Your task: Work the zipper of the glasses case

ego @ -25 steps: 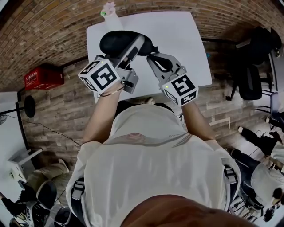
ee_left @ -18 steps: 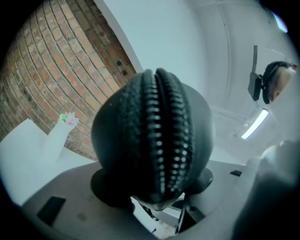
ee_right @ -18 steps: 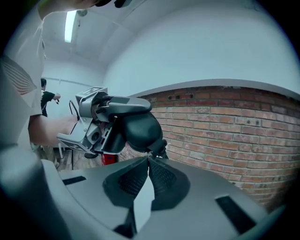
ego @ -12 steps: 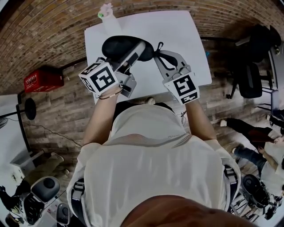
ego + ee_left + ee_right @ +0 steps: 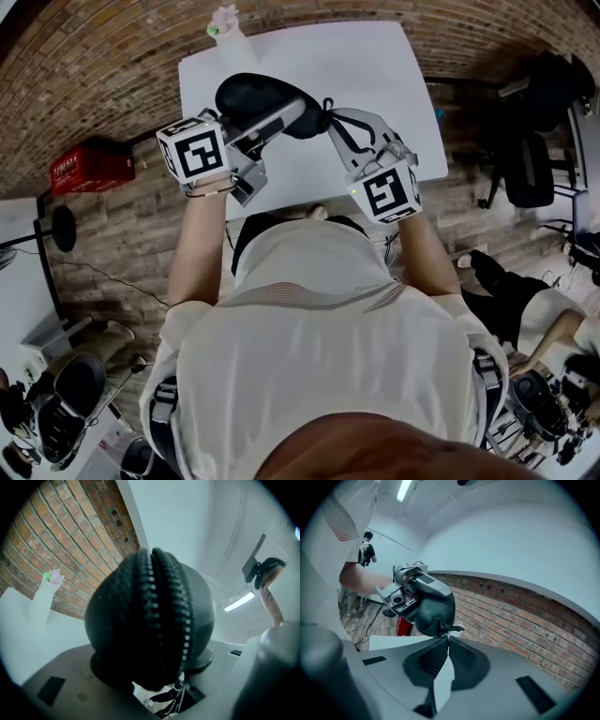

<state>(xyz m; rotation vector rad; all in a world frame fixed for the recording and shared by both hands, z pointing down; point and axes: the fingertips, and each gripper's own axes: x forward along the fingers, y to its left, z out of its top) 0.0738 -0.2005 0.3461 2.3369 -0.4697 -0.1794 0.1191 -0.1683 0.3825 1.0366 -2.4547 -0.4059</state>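
The black glasses case (image 5: 255,97) hangs above the white table (image 5: 375,75), and my left gripper (image 5: 277,114) is shut on its body. In the left gripper view the case (image 5: 150,620) fills the middle, its closed zipper (image 5: 157,606) running down toward me. My right gripper (image 5: 328,111) comes in from the right, its tips shut on the zipper pull (image 5: 451,629) at the case's end. In the right gripper view the case (image 5: 435,604) sits just past the closed tips (image 5: 446,638), with the left gripper (image 5: 407,579) behind it.
A small white figure with a green spot (image 5: 225,21) stands at the table's far left corner. A red crate (image 5: 92,167) sits on the floor to the left, and a black office chair (image 5: 530,169) stands to the right. Brick wall surrounds the table.
My left gripper has swung left and turned, carrying the case with it. My right gripper has followed at the case's right end, still closed.
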